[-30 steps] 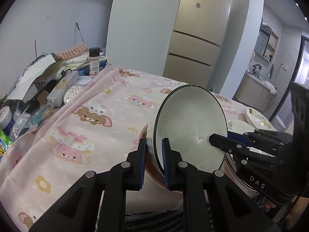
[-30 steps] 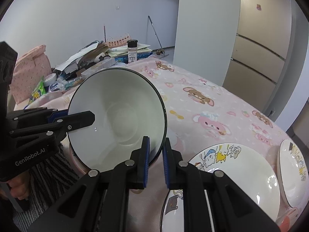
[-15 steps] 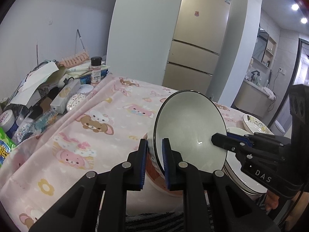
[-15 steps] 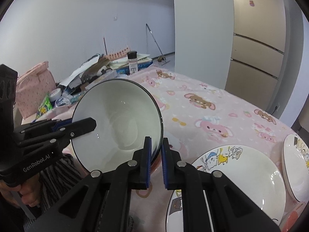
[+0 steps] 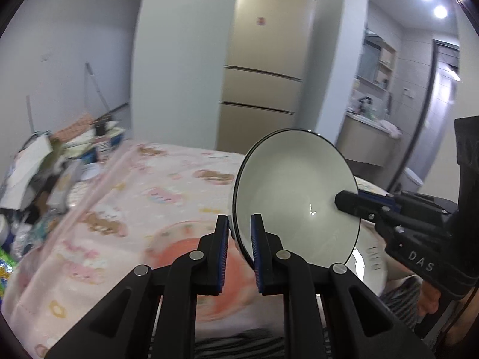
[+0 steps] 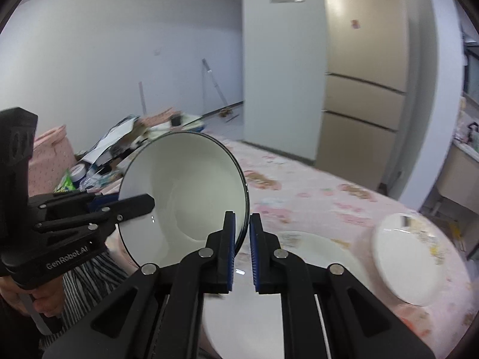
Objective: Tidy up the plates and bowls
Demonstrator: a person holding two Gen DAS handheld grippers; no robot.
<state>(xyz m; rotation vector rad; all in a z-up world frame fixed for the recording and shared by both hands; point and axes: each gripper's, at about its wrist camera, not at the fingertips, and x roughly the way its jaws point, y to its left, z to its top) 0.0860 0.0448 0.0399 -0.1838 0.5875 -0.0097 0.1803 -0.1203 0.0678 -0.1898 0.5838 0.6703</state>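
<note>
Both grippers lift one white bowl off the pink table.

The left gripper (image 5: 238, 240) has its fingers pinched narrow on the near rim of the white bowl with a dark rim (image 5: 295, 197), and the right gripper (image 6: 242, 239) clamps the opposite edge the same way, so the bowl hangs tilted between them, its hollow facing the person, clear of the pink cartoon-print tablecloth (image 5: 134, 206). Below it sits an orange-pink patterned dish (image 5: 191, 257), blurred. To the right lie a large white plate (image 6: 323, 257) and a smaller white plate (image 6: 407, 257). A beige fridge (image 5: 266, 68) stands behind; boxes and packets crowd the table's far left end.
</note>
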